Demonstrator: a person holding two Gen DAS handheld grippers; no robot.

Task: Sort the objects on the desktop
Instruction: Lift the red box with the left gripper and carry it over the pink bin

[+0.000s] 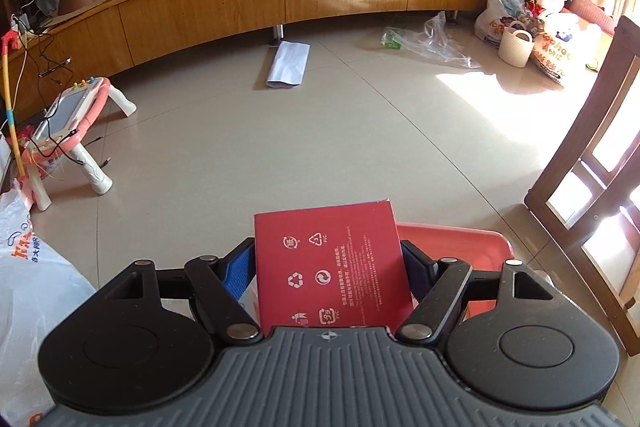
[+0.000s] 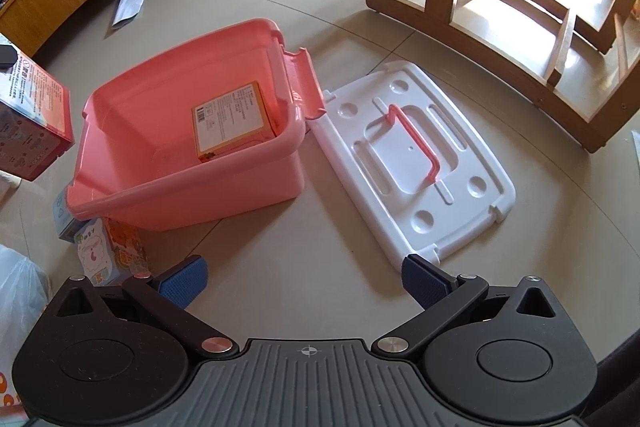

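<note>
Left tongs [image 1: 328, 267] hold the red box [image 1: 332, 263] upright, raised off the floor; pink bin [image 2: 184, 163] lies just ahead to its right. Right tongs [image 2: 304, 283] hang wide, empty, near the white lid [image 2: 420, 163].

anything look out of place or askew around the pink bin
The white lid is off the pink bin and lies flat on the floor beside it. Inside, an orange box leans tilted against the wall. A few small boxes sit loose on the floor at its near-left corner.
</note>
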